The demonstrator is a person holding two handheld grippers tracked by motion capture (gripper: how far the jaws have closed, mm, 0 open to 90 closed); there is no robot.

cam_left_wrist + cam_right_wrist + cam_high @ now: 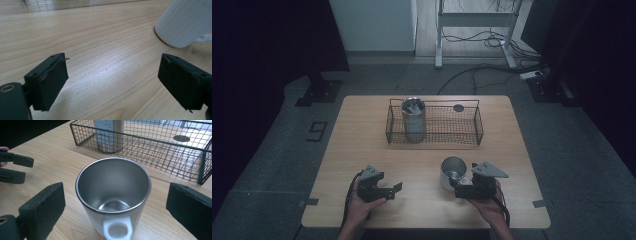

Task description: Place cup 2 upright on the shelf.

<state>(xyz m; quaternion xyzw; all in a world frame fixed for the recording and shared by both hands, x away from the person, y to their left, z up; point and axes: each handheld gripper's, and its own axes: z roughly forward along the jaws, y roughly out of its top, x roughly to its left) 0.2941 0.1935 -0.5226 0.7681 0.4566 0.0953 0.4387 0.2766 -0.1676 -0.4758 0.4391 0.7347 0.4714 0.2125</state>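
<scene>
My right fingers [192, 212] spread wide around the steel-lined mug [113, 195]: rigid, slick, light — I'd grab the handle [117, 230].

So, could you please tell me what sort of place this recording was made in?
Probably a lab or test room, not a home: a bare wooden table stands on grey carpet, loose cables trail across the floor behind it, and a white desk frame stands beyond.
</scene>
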